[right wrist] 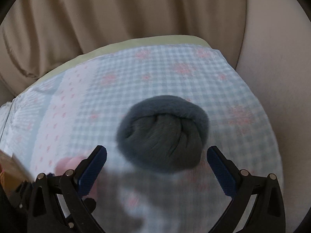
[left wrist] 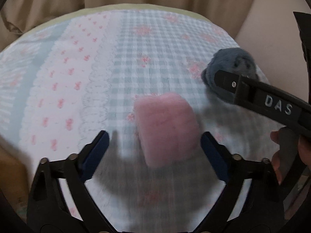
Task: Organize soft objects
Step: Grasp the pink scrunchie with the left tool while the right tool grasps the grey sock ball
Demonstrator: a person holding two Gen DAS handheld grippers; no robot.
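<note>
While both our jaws gape empty, pink bundle [left wrist: 167, 130] lies between left gripper [left wrist: 154, 143] fingers — grey roll [right wrist: 163, 134] just ahead of right gripper [right wrist: 156, 159].

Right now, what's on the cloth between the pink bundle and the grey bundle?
Nothing but bare checked cloth, seen in the left wrist view; the pink bundle and grey bundle lie apart, with the right tongs reaching over the grey one.
</note>
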